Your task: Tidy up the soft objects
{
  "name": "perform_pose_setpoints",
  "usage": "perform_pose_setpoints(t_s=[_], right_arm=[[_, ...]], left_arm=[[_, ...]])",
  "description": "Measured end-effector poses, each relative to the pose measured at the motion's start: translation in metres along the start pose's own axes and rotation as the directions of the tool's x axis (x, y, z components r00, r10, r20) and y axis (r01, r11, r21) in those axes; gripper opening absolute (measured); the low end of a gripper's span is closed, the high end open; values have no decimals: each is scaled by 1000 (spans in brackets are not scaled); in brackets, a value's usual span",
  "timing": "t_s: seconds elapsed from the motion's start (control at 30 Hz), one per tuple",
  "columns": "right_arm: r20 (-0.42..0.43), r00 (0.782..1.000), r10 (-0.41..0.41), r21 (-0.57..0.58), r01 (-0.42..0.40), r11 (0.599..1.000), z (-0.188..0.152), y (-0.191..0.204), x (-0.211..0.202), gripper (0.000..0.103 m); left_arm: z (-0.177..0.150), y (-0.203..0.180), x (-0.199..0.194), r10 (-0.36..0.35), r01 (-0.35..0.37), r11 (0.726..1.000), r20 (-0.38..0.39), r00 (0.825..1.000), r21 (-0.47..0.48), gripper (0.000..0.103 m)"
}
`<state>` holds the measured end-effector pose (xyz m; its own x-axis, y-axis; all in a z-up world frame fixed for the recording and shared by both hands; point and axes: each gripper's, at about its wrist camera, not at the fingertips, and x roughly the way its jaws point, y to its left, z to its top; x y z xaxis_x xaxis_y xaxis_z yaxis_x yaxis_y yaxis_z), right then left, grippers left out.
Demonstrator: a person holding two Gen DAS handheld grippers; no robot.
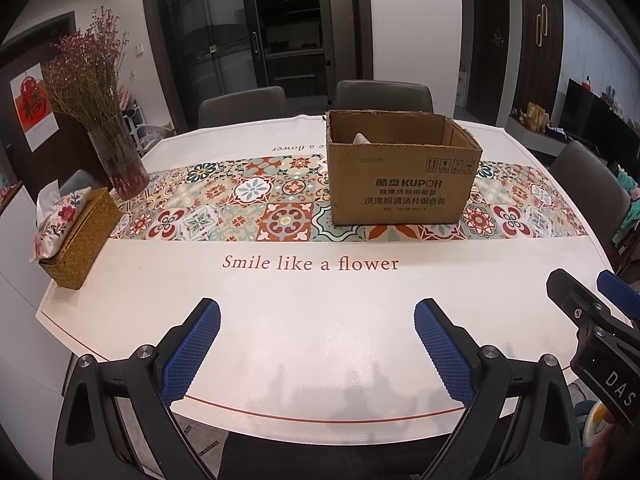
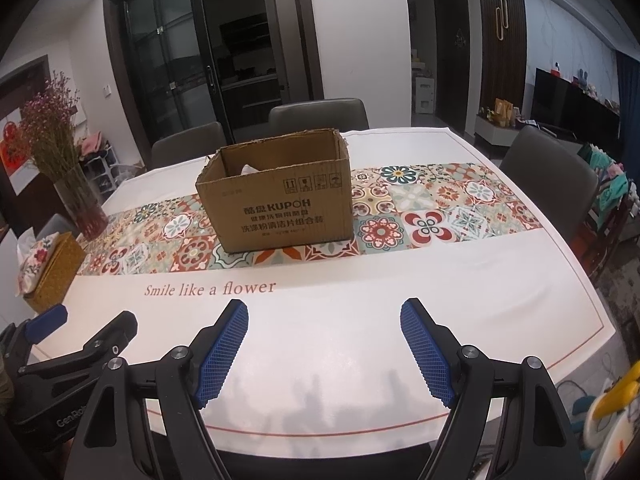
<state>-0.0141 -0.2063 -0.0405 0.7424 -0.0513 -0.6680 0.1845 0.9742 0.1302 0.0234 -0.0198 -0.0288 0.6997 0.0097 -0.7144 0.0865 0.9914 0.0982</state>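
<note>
An open cardboard box (image 1: 404,168) on the table (image 1: 320,320) holds something pale (image 1: 361,137), while the left gripper (image 1: 317,322) and right gripper (image 2: 325,320) hover wide and empty.

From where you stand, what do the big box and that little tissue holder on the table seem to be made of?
The box looks like plain brown corrugated cardboard, matte, with ragged torn top edges and black printing. The tissue holder appears to be woven straw or rattan, going by its golden basket-weave texture, with a flowered cover on top that seems to be fabric.

A brown open-topped cardboard box (image 2: 280,196) is seen on the patterned tile-print runner (image 2: 440,208), beyond the wide-spread, empty right gripper (image 2: 324,320).
</note>
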Motion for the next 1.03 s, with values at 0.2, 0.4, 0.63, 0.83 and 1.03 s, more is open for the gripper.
perform_pose_setpoints(t_s=[0.2, 0.4, 0.63, 0.83, 1.03], right_arm=[[0, 1000, 0, 1, 0, 1000, 0, 0, 0, 79], [-2, 1000, 1, 1, -1, 1000, 0, -1, 0, 79], [-5, 1000, 2, 4, -2, 1000, 0, -2, 1, 79], [-7, 1000, 3, 6, -3, 1000, -1, -2, 1, 79], [-7, 1000, 3, 7, -3, 1000, -1, -2, 1, 79]], left_arm=[[0, 0, 1, -3, 3, 1000, -3, 1000, 0, 99], [0, 1, 1, -2, 2, 1000, -5, 1000, -2, 99], [-1, 0, 3, 6, -6, 1000, -16, 1000, 4, 99], [-1, 0, 1, 18, -17, 1000, -7, 1000, 6, 101], [-1, 0, 0, 18, -18, 1000, 1, 1000, 8, 101]])
